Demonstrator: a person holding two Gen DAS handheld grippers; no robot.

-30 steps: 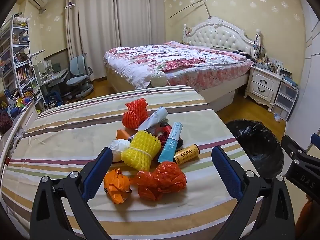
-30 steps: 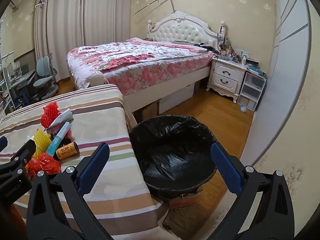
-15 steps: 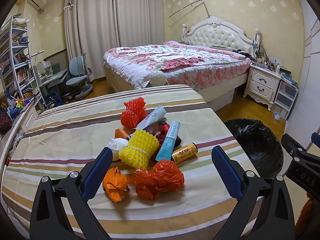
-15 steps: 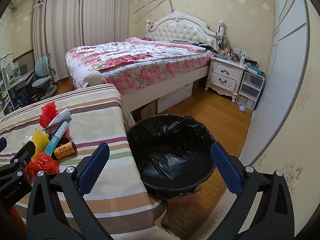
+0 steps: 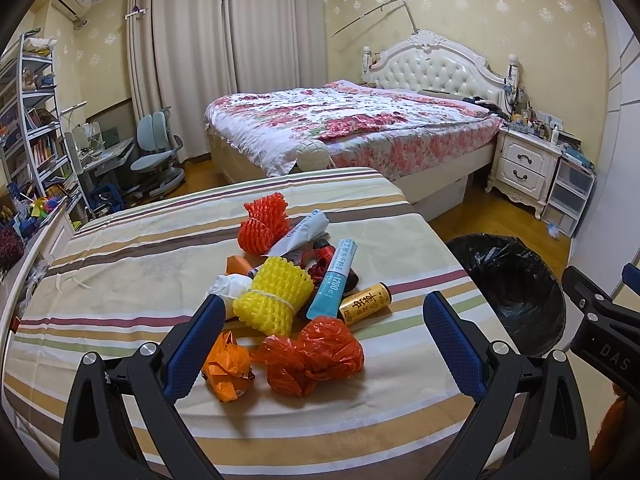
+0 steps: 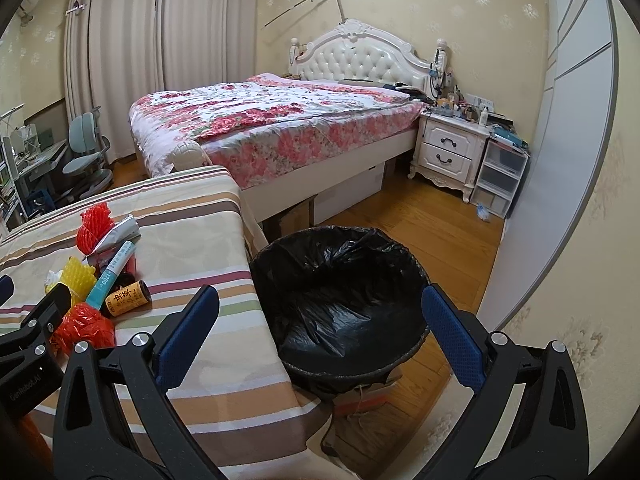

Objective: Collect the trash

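Striped-cloth tabletop (image 5: 120,256) carries trash pile: crumpled red plastic bag (image 5: 316,356) nearest, yellow foam net sleeve (image 5: 272,296) behind. Your left tongs (image 5: 324,332) gape wide, empty, over pile. Your right tongs (image 6: 320,332) gape wide, empty, above black-lined round bin (image 6: 340,300) beside tabletop.

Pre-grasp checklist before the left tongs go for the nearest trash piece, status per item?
1. Left tongs open: ok, jaws wide, nothing held.
2. Right tongs open: ok, empty, facing the bin.
3. Target lined up: ok, red plastic bag lies between the left fingers.
4. Target free of neighbours: cannot tell, orange wrapper sits close beside it, contact unclear.
5. Bin ready: ok, black liner open, beside the table.
6. Bin has room: ok, no trash visible inside.
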